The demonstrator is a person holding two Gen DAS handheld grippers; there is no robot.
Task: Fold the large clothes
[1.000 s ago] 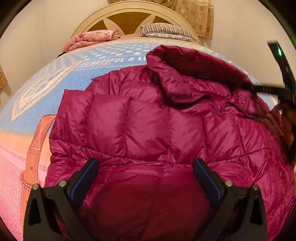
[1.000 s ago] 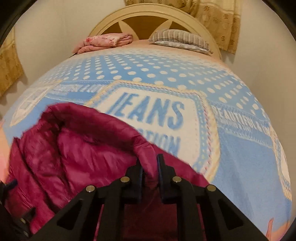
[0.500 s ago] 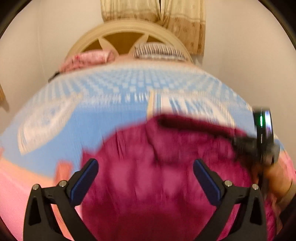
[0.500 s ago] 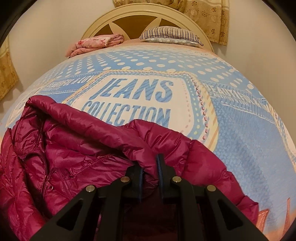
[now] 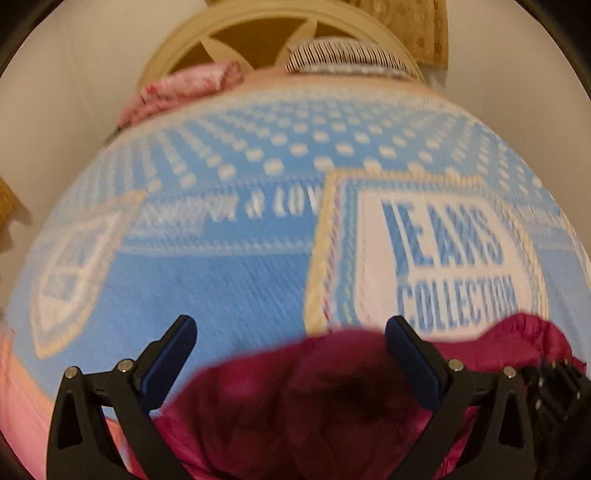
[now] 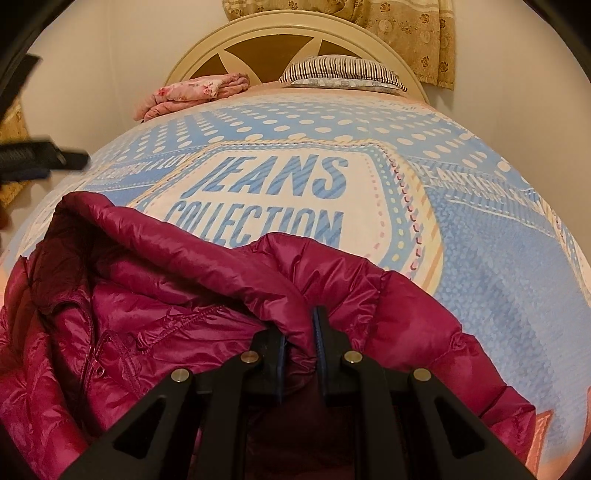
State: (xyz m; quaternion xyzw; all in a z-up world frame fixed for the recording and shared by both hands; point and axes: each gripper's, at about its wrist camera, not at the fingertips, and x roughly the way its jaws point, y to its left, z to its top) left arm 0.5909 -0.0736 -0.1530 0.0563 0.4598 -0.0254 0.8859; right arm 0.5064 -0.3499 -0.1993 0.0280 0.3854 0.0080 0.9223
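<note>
A magenta puffer jacket (image 6: 155, 317) lies on the bed's blue printed blanket (image 6: 480, 258). My right gripper (image 6: 299, 332) is shut on a fold of the jacket near its hood edge. The jacket's zipper and hood spread to the left of it. In the left wrist view the jacket (image 5: 295, 398) fills the bottom, blurred. My left gripper (image 5: 290, 354) is open, its blue-padded fingers (image 5: 173, 350) wide apart above the jacket's top edge, holding nothing. The left gripper also shows at the far left of the right wrist view (image 6: 37, 158).
A cream headboard (image 6: 295, 40) stands at the far end of the bed. A folded pink floral cloth (image 6: 192, 92) and a striped pillow (image 6: 343, 72) lie in front of it. Patterned curtains (image 6: 388, 22) hang behind. Walls close in on both sides.
My left gripper has lifted and moved forward off the jacket's body, now over its top edge and the blanket. My right gripper has pulled its held fold toward the near side.
</note>
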